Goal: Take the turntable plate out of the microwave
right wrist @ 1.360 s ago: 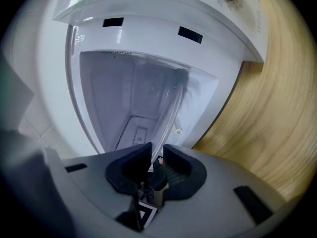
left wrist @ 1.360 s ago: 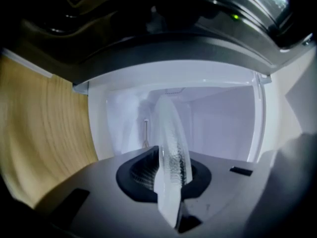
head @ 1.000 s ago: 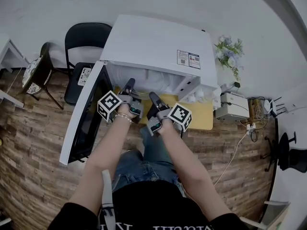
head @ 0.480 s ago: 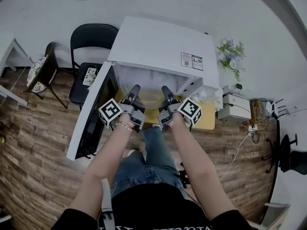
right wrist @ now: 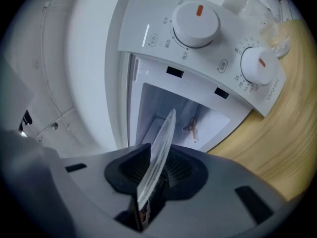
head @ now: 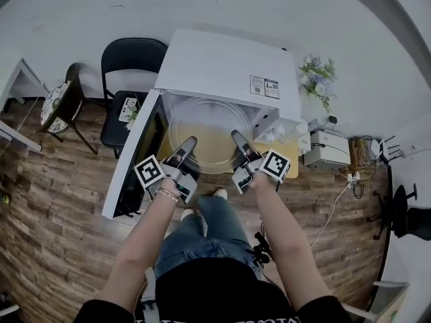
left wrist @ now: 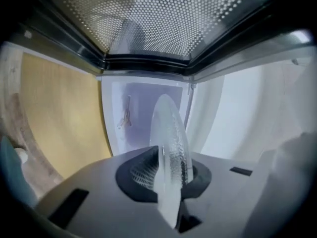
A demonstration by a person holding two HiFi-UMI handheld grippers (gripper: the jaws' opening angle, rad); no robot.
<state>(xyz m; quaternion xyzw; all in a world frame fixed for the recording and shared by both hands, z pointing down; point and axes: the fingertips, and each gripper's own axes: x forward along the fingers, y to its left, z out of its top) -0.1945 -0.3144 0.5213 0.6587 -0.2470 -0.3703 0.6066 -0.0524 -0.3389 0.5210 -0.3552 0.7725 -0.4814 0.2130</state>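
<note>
The clear glass turntable plate [head: 210,134] hangs level in front of the white microwave [head: 225,62], over the yellow table top [head: 288,164]. My left gripper [head: 189,143] is shut on its near left rim and my right gripper [head: 238,138] on its near right rim. In the left gripper view the plate [left wrist: 171,128] stands edge-on between the pads of the left gripper [left wrist: 166,176], with the empty cavity [left wrist: 141,115] behind. In the right gripper view the plate's edge [right wrist: 163,135] is clamped in the right gripper [right wrist: 151,176], below the control panel [right wrist: 208,38] with two knobs.
The microwave door [head: 133,159] stands open to the left, and its mesh window [left wrist: 158,19] fills the top of the left gripper view. A black chair [head: 131,59] stands at the back left, a flower bunch [head: 320,73] and a white box [head: 326,148] to the right.
Both grippers have drawn back out of the microwave's cavity toward the person and risen a little. The plate has come out with them and now shows in front of the opening.
</note>
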